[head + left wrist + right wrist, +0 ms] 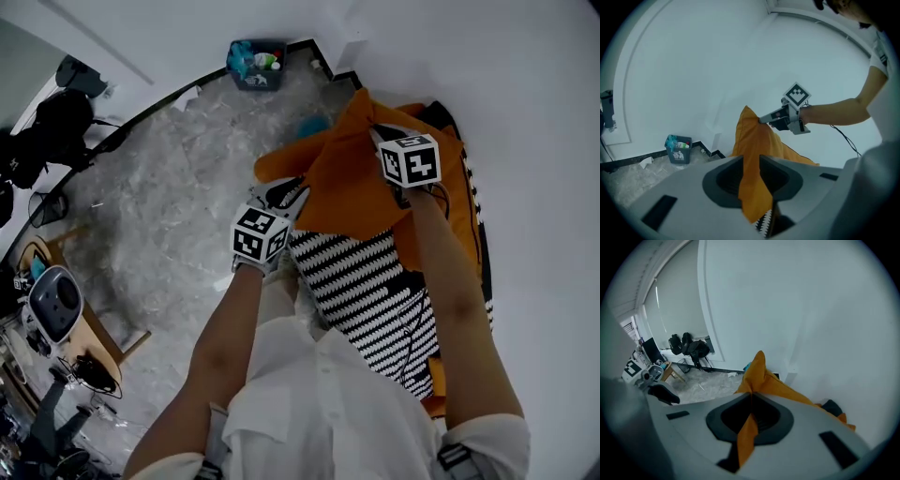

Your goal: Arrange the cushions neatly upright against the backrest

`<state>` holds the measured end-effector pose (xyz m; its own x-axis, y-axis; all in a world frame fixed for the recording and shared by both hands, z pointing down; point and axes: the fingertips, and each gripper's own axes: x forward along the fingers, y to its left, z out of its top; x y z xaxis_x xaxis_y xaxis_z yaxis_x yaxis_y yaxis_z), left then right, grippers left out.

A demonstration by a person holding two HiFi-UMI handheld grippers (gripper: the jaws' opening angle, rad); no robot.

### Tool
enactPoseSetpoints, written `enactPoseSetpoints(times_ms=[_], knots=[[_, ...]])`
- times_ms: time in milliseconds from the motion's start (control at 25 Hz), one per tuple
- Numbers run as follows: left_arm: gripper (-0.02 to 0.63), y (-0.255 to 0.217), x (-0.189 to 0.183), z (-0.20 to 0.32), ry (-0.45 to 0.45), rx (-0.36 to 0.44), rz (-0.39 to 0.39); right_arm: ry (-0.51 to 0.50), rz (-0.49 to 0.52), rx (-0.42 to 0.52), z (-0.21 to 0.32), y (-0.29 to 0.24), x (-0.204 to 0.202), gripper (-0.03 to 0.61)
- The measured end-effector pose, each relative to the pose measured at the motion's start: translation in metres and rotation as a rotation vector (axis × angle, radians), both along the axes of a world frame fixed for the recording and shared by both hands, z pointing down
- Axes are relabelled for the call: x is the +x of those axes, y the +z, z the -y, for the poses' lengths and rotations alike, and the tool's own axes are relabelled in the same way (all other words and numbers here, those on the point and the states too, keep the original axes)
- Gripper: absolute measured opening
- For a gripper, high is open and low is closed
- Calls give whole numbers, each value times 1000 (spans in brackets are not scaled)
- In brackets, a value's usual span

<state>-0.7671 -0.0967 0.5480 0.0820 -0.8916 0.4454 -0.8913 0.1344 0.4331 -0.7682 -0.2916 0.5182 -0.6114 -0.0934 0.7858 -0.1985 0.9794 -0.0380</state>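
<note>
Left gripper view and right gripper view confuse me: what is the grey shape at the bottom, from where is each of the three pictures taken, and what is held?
There is no robot: a person holds a two-jaw gripper in each hand. The head view comes from a camera on the person's head, looking down. The other two cameras ride on the grippers, so the grey shapes are their own jaws. The left gripper and the right gripper both pinch the orange cushion, held above a black-and-white striped cushion. Beside them lies grey stone floor.
</note>
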Motion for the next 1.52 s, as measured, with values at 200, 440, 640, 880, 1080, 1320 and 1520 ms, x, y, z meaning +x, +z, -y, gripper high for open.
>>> enactPoseSetpoints(times_ms=[200,440,640,880,1080,1320,1520], knots=[[215,26,33,-7,73,-107,-4,39,38,-17,-16,-26,27,20],[256,74,64,-30,123,-253,1,70,79,-33,-26,-48,44,20],[272,101,74,-19,161,-350,68,92,91,-55,-39,-59,51,18],[198,122,82,-6,200,-483,153,90,83,-54,-51,-59,51,17],[75,109,80,-8,271,-468,167,114,117,-59,-51,-73,59,17],[35,60,66,-10,306,-408,211,199,204,-48,-34,-108,93,14],[25,13,49,-2,390,-446,393,301,277,-52,-23,-127,144,12]])
